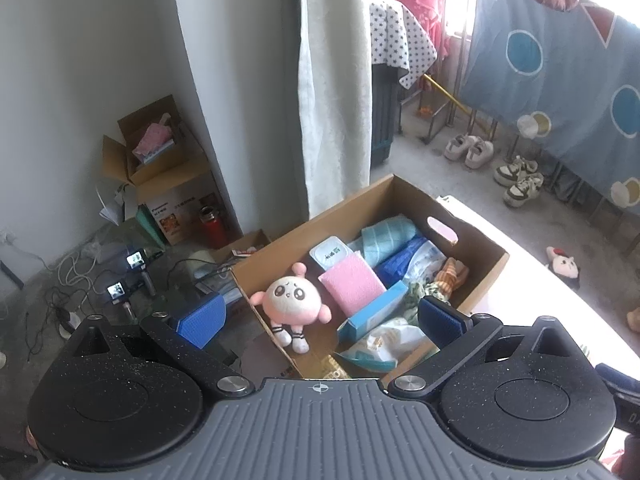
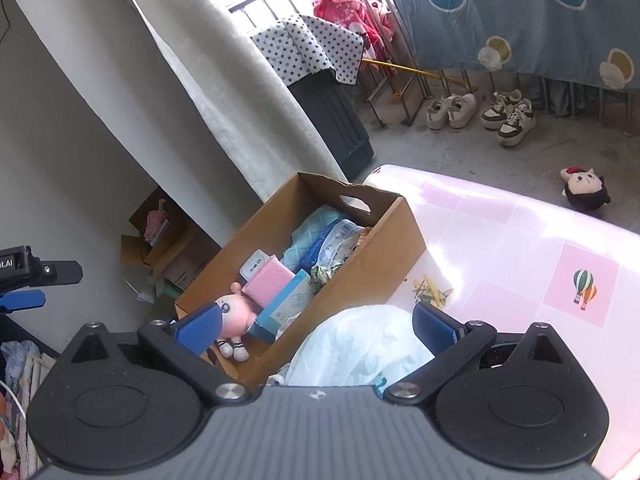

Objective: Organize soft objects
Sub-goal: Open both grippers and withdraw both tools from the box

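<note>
An open cardboard box [image 1: 486,268] [image 2: 400,236] stands at the table's corner. Inside it a pink and white plush doll [image 1: 289,300] [image 2: 234,314] lies against the near left wall, next to a pink pack [image 1: 352,286] [image 2: 269,286], a light blue towel [image 1: 386,236], a blue carton [image 1: 374,314] and tissue packs. My left gripper [image 1: 322,318] hangs open above the box with nothing between its fingers. My right gripper [image 2: 317,327] is open; a crumpled white plastic bag [image 2: 360,346] lies between its fingers, just right of the box.
The table carries a pink checked cloth [image 2: 520,248]. A dark-haired plush [image 2: 584,190] lies on the floor beyond it, with shoes [image 2: 452,112] and hanging laundry behind. Boxes, a red bottle [image 1: 212,228] and cables crowd the floor at left. The left gripper's tip [image 2: 24,284] shows at the right view's left edge.
</note>
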Motion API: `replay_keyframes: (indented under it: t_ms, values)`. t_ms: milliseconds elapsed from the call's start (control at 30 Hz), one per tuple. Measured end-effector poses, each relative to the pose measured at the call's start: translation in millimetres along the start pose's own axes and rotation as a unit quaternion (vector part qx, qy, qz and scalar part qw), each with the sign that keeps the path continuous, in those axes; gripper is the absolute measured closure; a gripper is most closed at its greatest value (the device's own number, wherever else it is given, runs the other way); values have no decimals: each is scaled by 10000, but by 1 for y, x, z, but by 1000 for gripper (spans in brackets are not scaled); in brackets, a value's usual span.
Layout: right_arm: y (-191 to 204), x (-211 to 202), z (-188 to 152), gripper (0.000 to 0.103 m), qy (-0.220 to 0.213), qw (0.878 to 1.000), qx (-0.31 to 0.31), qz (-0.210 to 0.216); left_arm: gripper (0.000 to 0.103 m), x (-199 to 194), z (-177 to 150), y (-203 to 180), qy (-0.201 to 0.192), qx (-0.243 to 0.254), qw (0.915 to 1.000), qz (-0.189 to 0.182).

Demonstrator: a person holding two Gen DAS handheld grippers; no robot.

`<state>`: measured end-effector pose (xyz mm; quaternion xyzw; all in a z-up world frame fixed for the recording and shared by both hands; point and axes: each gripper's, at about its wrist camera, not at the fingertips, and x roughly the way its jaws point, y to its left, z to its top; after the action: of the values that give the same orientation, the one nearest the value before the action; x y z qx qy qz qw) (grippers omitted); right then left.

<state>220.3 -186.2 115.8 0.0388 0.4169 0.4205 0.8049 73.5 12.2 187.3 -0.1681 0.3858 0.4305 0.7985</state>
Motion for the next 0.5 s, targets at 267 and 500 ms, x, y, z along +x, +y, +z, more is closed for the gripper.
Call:
replay_keyframes:
  t_ms: [267,500]
  values:
    - [-12,3,-21,43,-299,9992,251,-7,0,17,-7,-15,164,572,9980,-195]
    - [0,19,-43,43,-544,9973,224,-444,0,58,-20,-22,382,1156,9903,-676]
